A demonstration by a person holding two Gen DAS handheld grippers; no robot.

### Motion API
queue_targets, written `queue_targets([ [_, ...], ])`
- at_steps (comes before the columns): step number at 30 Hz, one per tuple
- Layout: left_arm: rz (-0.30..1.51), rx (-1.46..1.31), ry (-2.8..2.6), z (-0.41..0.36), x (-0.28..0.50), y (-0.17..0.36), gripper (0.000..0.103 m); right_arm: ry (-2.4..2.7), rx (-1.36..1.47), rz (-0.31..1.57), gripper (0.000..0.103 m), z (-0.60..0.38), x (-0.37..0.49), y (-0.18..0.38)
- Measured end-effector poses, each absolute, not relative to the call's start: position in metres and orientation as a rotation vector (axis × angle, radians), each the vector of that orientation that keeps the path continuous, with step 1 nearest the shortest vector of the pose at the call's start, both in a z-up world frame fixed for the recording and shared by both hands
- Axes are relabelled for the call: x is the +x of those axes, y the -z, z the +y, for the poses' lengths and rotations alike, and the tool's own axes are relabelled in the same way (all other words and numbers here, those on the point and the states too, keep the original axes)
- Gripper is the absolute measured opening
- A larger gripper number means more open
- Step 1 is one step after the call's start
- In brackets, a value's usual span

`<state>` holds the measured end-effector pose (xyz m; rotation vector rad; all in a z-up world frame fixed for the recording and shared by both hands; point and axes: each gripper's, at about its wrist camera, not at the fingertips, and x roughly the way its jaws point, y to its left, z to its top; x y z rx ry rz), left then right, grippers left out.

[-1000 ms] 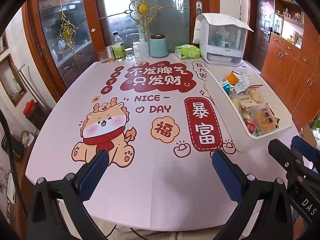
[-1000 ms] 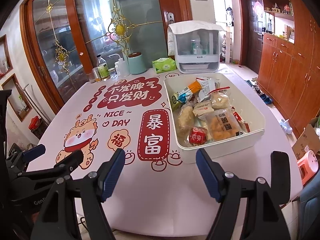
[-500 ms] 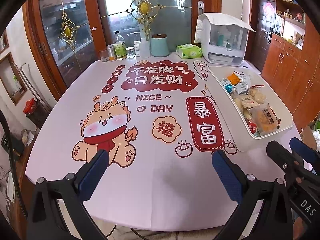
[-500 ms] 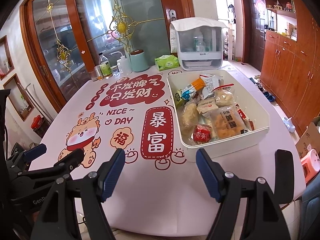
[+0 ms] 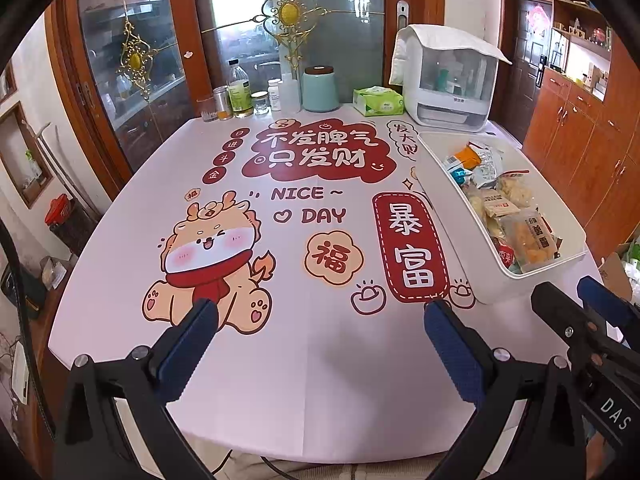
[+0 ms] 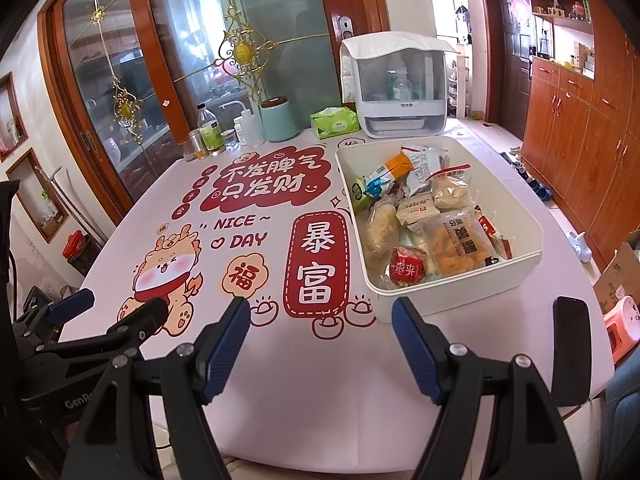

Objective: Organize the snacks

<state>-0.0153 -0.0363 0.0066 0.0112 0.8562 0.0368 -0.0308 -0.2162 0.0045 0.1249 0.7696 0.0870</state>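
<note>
Gripper (image 5: 320, 324) above "NICE DAY" tablecloth (image 5: 308, 204)

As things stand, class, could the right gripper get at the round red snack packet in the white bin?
Probably yes: the right gripper has open jaws, the red packet lies uncovered near the bin's front wall, and nothing stands between.

White rectangular bin (image 6: 460, 300) on table's right side, packaged snacks (image 6: 424, 220) heaped loosely inside, wrappers mixed

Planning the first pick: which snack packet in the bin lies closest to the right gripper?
The round red packet, at the white bin's near wall. Its solid red wrapper sets it apart from the clear and pale packets behind.
</note>
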Motion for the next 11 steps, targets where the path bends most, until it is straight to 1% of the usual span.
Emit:
queue_targets([
  [11,0.864,0.008,-0.036,-0.0363,-0.0121,-0.0034,0.102,-0.086,0.126,0.772,0.074,-0.2151,-0.0303,-0.0033],
])
